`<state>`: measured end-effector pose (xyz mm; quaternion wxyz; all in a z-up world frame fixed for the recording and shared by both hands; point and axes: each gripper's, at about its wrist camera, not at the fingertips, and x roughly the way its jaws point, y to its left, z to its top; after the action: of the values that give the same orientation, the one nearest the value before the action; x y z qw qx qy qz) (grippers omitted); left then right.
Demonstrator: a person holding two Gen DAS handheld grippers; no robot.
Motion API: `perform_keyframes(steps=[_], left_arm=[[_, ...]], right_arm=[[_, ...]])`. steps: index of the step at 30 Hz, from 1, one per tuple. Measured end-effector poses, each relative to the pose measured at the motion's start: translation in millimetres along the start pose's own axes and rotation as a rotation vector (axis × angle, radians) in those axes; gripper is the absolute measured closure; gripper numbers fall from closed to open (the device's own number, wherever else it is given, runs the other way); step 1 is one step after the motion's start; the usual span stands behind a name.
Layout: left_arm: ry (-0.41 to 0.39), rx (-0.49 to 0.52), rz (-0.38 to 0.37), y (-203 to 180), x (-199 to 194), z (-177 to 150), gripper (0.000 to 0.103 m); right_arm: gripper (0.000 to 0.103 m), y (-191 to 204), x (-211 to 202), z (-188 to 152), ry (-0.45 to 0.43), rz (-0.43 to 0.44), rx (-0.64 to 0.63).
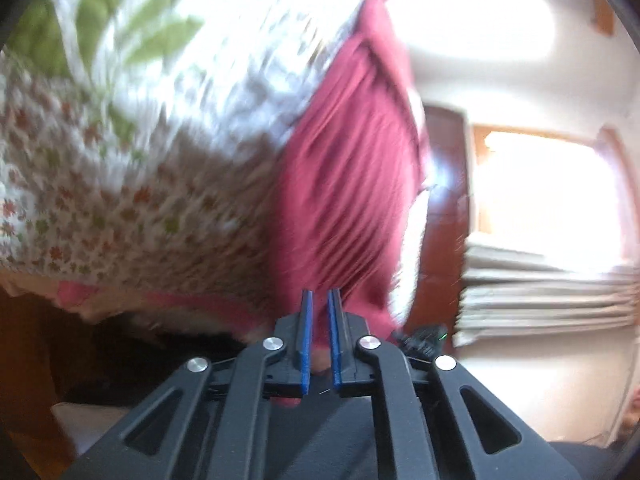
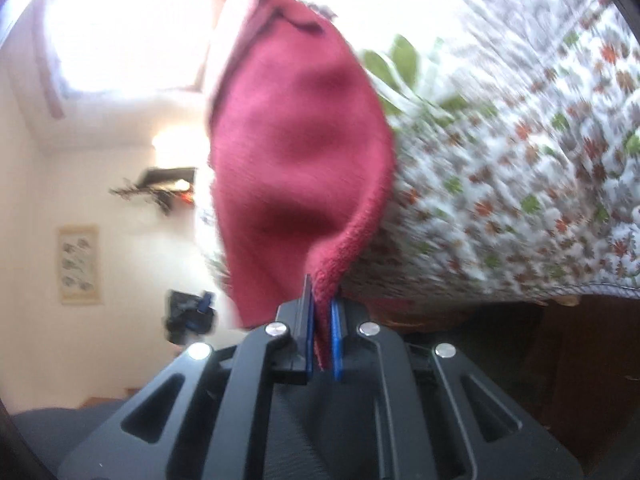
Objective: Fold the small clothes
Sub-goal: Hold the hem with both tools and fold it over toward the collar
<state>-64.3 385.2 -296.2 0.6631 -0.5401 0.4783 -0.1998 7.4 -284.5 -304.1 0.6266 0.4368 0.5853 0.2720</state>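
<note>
I have the red cloth lifted off the bed and stretched between both tools, so I judge this to be the lift-and-spread step that comes ahead of the first fold. In the right wrist view the right gripper has its jaws nearly closed on a bunched corner of the cloth, which rises from bottom centre up to the top centre of the frame. In the left wrist view the left gripper shows its jaws set narrow with red fabric running down between the blue pads; it looks pinched there, though the motion blur keeps me from being sure how firm the hold is.

Next, I think, I need to carry both corners level over the bed's flowered cover, lower the cloth flat, and keep the grip even so it does not twist.

The cloth is a deep red, soft and towel-like, with a fuzzy edge and a darker seam near its top. It hangs with loose hollows, not taut.
</note>
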Motion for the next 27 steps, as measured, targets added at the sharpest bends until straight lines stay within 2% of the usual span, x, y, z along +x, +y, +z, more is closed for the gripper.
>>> perform_keyframes(steps=[2,4,6,7,8,9,10,11,13,15,21,22,23,24,26,27], left_arm=[[-0.031,0.000,-0.050,-7,-8,8,0.097],[-0.032,0.014,-0.043,-14,-6,14,0.097],[-0.032,0.046,0.053,-15,-2,15,0.097],[-0.031,0.067,0.154,-10,3,15,0.091],[-0.019,0.073,0.216,-4,8,15,0.068],[0.007,0.074,0.267,6,16,14,0.049],[0.026,0.077,0.309,15,24,12,0.025],[0.053,0.080,0.343,25,35,10,0.024],[0.116,0.054,0.374,46,57,8,0.024],[0.141,0.048,0.399,59,76,8,0.024],[0.151,0.061,0.418,66,106,18,0.024],[0.160,0.066,0.413,65,109,19,0.027],[0.168,0.072,0.401,63,111,20,0.044],[0.184,0.068,0.390,63,112,21,0.055],[0.202,0.070,0.390,64,114,21,0.091],[0.201,0.068,0.384,62,115,19,0.095]], right_arm=[[0.098,13,-5,5,-0.014,0.052,-0.006],[0.098,27,-2,12,-0.002,0.057,-0.032],[0.098,39,7,17,0.017,0.043,-0.061],[0.098,40,11,19,0.026,0.030,-0.067],[0.098,38,12,21,0.031,0.018,-0.062],[0.098,33,13,21,0.036,0.005,-0.052],[0.098,32,19,19,0.040,-0.009,-0.038],[0.098,25,22,17,0.042,-0.025,-0.018],[0.098,13,22,10,0.045,-0.049,0.015],[0.098,5,18,5,0.044,-0.066,0.038],[0.098,2,17,-3,0.040,-0.094,0.056],[0.098,3,18,-2,0.039,-0.101,0.053],[0.098,5,18,-2,0.038,-0.103,0.049],[0.098,7,17,-1,0.037,-0.104,0.048],[0.098,10,19,0,0.033,-0.105,0.048],[0.098,9,20,-1,0.030,-0.105,0.050]])
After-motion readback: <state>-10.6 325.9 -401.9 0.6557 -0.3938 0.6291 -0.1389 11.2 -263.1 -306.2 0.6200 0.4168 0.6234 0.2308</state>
